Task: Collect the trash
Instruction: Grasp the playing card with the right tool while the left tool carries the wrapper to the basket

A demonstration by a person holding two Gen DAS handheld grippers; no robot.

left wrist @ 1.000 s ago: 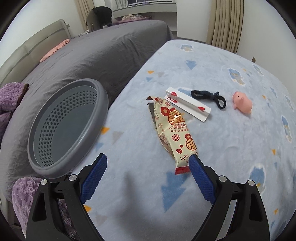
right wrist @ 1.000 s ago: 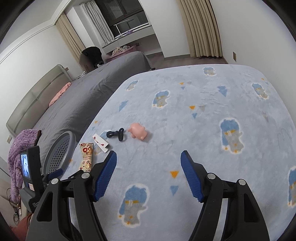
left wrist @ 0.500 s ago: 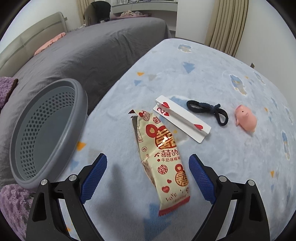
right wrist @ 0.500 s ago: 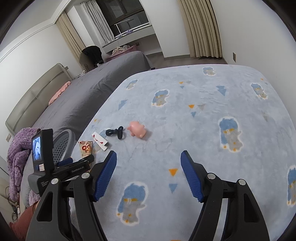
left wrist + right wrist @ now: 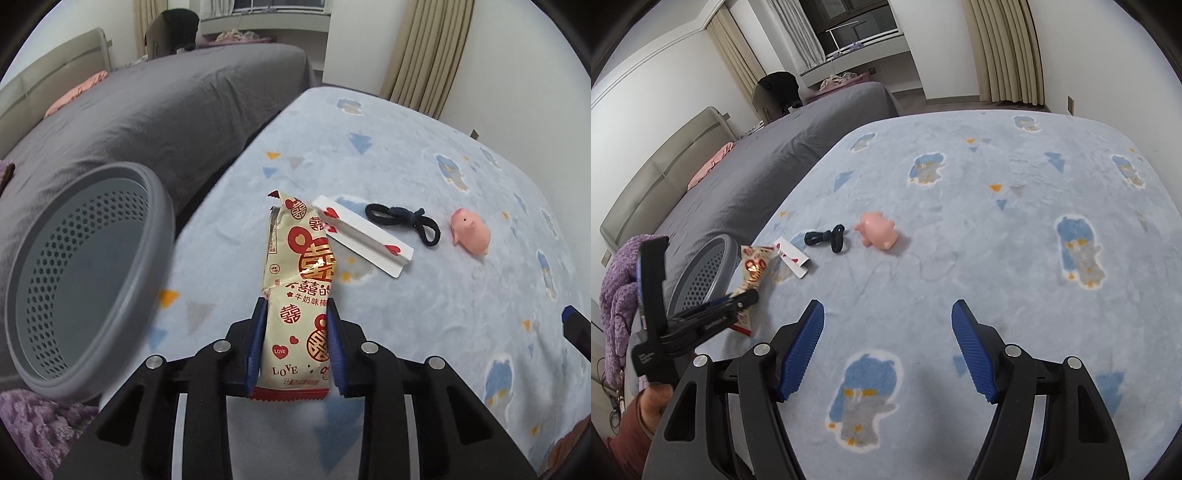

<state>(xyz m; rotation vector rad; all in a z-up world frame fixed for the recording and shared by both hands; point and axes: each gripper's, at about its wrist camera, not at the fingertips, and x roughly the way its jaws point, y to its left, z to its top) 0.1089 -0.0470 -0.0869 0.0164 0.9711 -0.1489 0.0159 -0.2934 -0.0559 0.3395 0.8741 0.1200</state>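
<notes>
In the left wrist view my left gripper point(image 5: 295, 343) is closed on the lower end of the wrapper point(image 5: 301, 288), which lies on the blanket point(image 5: 424, 155) beside the basket point(image 5: 155, 206); I should lift it straight and slowly, so the thin foil does not slip, then carry it left over the rim. In the right wrist view my right gripper point(image 5: 888, 347) hovers low over the blanket, wide open and empty, well apart from the wrapper point(image 5: 753, 267).

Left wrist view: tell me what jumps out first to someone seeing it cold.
The red-and-cream snack wrapper dominates, lying lengthwise on the pale blue blanket with its near end pinched between the fingers of the left gripper. To its left sits a grey perforated basket, tipped toward the camera. Beyond the wrapper lie a playing card, a dark hair tie and a pink pig toy.
</notes>
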